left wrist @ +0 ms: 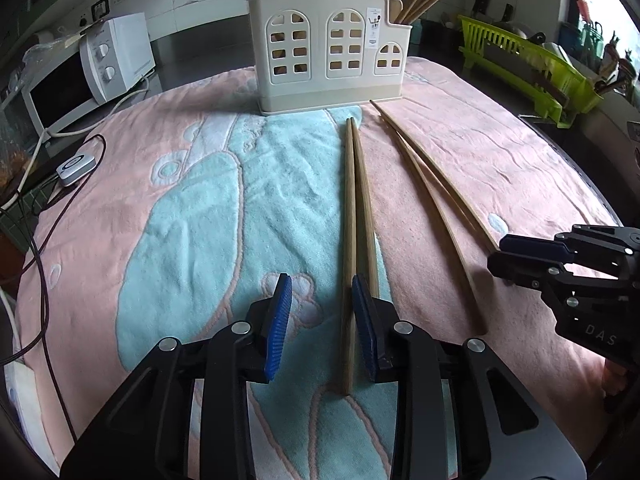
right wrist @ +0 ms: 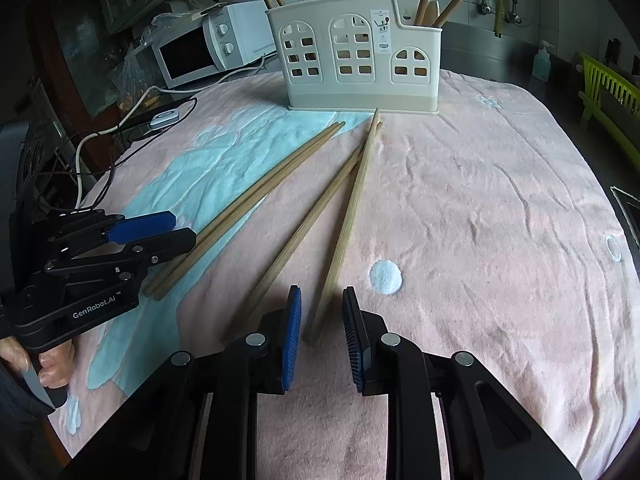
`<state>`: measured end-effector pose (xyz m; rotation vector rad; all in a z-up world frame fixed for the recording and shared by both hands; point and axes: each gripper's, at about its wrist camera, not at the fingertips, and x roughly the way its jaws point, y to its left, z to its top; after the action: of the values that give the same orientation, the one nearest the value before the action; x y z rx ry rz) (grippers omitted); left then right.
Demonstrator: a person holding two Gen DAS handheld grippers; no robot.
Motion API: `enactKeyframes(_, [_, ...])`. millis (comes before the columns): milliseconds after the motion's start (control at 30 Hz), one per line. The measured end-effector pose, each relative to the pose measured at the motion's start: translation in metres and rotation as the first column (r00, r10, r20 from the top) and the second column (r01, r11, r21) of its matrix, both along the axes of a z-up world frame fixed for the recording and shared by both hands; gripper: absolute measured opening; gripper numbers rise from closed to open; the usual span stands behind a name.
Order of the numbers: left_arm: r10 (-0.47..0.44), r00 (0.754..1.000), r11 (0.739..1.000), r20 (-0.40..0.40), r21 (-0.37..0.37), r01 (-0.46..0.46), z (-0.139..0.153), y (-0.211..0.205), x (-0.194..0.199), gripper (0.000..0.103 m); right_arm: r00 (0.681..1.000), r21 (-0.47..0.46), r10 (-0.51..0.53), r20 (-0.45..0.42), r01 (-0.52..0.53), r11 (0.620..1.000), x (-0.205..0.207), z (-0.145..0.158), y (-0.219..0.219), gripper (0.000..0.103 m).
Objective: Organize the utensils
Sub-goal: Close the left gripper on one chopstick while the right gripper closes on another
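A cream utensil holder (left wrist: 328, 48) with window cut-outs stands at the far side of the towel and holds several wooden chopsticks; it also shows in the right wrist view (right wrist: 360, 56). Two pairs of wooden chopsticks lie on the towel. My left gripper (left wrist: 322, 320) is open, low over the left pair (left wrist: 354, 216), with one chopstick between its fingers. My right gripper (right wrist: 320, 324) is open over the near end of the right pair (right wrist: 344, 216), which also shows in the left wrist view (left wrist: 432, 200). Each gripper shows in the other's view: the right (left wrist: 500, 254), the left (right wrist: 182, 226).
A pink and blue towel (left wrist: 192, 208) covers the table. A white microwave (left wrist: 80, 76) and cables (left wrist: 36, 200) sit at the left. A green dish rack (left wrist: 528, 68) stands at the right. A soap bottle (right wrist: 542, 62) is at the back right.
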<state>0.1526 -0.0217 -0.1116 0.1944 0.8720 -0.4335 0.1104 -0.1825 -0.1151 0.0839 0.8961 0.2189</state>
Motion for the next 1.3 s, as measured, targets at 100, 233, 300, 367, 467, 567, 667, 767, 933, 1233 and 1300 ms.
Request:
enactKeyframes(100, [-0.020,1.000,1.000,-0.002,0.022,0.020,-0.006,-0.009,-0.005,0.029,1.000,-0.003,-0.001,0.002,0.001,1.000,0.000,0.000,0.001,0.021])
enactKeyframes(233, [-0.015,1.000,1.000,0.000,0.016,0.015,-0.006,-0.008,-0.006,0.028,1.000,-0.025,0.002,0.008,-0.002,1.000,-0.002,0.000,0.004,0.021])
enactKeyframes(300, [-0.011,1.000,1.000,-0.004,0.014,0.011,-0.006,-0.006,-0.005,0.026,1.000,-0.034,0.005,0.012,-0.004,0.999,-0.002,0.000,0.005,0.021])
enactKeyframes(367, [-0.006,1.000,1.000,0.003,0.021,0.006,-0.006,-0.007,-0.006,0.026,1.000,-0.043,0.003,0.016,-0.002,0.999,-0.002,-0.001,0.006,0.021])
enactKeyframes(467, [0.001,1.000,1.000,0.018,0.025,-0.001,-0.007,-0.012,-0.010,0.017,1.000,-0.082,-0.009,0.029,0.011,0.997,-0.001,-0.001,0.010,0.012])
enactKeyframes(567, [0.005,1.000,0.999,0.030,0.042,-0.006,-0.006,-0.017,-0.013,0.011,1.000,-0.081,-0.012,0.027,0.014,0.997,-0.001,-0.001,0.008,0.009])
enactKeyframes(667, [0.006,1.000,1.000,0.025,0.029,-0.007,-0.004,-0.016,-0.014,0.006,0.999,-0.076,-0.019,0.037,0.022,0.997,-0.004,0.003,0.004,0.007])
enactKeyframes(767, [0.009,1.000,1.000,0.015,-0.001,-0.009,-0.002,-0.011,-0.012,0.006,0.998,-0.071,-0.029,0.061,0.033,0.997,-0.009,0.012,-0.001,0.007])
enactKeyframes(933, [0.022,0.999,0.999,0.031,-0.032,-0.021,0.006,-0.004,-0.010,0.006,0.991,-0.070,-0.038,0.126,0.047,0.996,-0.016,0.037,-0.008,0.007])
enactKeyframes(1233, [0.059,0.990,0.987,0.124,-0.153,-0.040,0.048,0.012,-0.010,0.006,0.962,-0.058,-0.030,0.272,0.048,0.997,-0.024,0.093,-0.014,0.007])
enactKeyframes(1300, [0.066,0.987,0.985,0.146,-0.168,-0.041,0.055,0.014,-0.011,0.006,0.954,-0.052,-0.025,0.300,0.042,0.998,-0.024,0.106,-0.015,0.007])
